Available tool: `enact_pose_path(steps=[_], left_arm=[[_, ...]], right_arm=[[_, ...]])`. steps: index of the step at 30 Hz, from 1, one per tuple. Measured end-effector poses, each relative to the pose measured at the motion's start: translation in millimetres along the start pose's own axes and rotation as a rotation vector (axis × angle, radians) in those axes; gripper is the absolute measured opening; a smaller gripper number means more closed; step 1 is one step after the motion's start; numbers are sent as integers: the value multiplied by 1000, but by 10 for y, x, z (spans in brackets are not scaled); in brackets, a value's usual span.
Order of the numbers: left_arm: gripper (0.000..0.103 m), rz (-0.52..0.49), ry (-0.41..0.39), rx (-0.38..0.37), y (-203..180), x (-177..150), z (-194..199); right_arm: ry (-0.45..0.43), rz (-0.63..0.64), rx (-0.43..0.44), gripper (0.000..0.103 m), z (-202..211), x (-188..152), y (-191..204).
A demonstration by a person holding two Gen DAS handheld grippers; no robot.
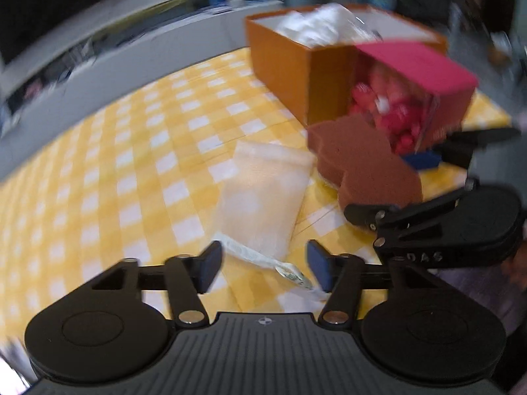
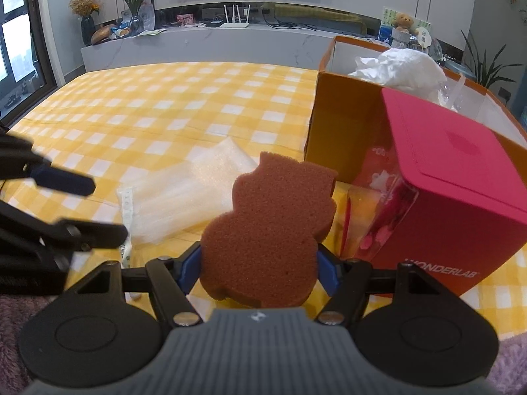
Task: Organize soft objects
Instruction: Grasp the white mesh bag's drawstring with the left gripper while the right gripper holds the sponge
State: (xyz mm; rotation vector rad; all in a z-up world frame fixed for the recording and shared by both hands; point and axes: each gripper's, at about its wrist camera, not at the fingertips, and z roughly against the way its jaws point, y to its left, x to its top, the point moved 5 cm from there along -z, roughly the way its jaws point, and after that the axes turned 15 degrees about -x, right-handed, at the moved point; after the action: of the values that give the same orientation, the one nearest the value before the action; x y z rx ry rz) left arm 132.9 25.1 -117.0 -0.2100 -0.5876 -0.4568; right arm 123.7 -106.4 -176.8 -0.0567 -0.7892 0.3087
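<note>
A brown, bear-shaped sponge [image 2: 263,230] stands upright between the blue pads of my right gripper [image 2: 258,263], which is shut on it just above the table. In the left wrist view the same sponge [image 1: 362,158] hangs in front of the boxes. A translucent white foam pouch [image 1: 263,191] lies flat on the yellow checked cloth, left of the sponge. My left gripper [image 1: 265,263] hovers open over the pouch's near, taped end, its pads clear of it. The pouch [image 2: 197,191] shows behind the sponge in the right wrist view, with the left gripper [image 2: 89,207] at the left edge.
An open orange box [image 2: 342,115] holding crumpled white soft material [image 2: 402,65] stands at the right. A pink box [image 2: 461,177] with a clear window leans against its front. The checked tablecloth [image 2: 164,105] stretches left and back; a shelf with plants lies beyond.
</note>
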Motion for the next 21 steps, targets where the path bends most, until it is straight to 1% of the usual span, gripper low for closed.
enact_pose_path(steps=[1, 3, 5, 6, 8, 11, 14, 17, 18, 19, 20, 21], left_arm=[[79, -23, 11, -14, -7, 16, -56], [80, -15, 28, -37, 56, 57, -158], [82, -7, 24, -17, 125, 67, -212], [82, 13, 30, -12, 179, 82, -252], [82, 52, 43, -27, 271, 95, -324], [83, 103, 71, -31, 365, 62, -405], [82, 154, 99, -50, 448, 3, -462], [73, 205, 102, -72, 517, -18, -487], [63, 217, 97, -83, 530, -22, -485], [61, 221, 93, -85, 533, -18, -475], [55, 217, 90, -86, 526, -18, -473], [45, 210, 88, -88, 507, -11, -467]], right_arm=[[1, -5, 5, 69, -11, -2, 2], [4, -11, -14, 69, -46, -4, -14], [16, -48, -8, 69, -68, -5, -77], [23, -61, -2, 69, -80, -5, -95], [22, -55, 9, 69, -91, -12, -76], [16, -33, 30, 70, -98, -26, -5], [27, -27, 32, 70, -134, -47, 25], [34, -26, 34, 70, -156, -71, 22], [31, -24, 34, 70, -155, -74, 25], [30, -22, 34, 70, -155, -75, 30], [29, -18, 32, 70, -158, -80, 34], [28, -15, 31, 70, -159, -82, 38]])
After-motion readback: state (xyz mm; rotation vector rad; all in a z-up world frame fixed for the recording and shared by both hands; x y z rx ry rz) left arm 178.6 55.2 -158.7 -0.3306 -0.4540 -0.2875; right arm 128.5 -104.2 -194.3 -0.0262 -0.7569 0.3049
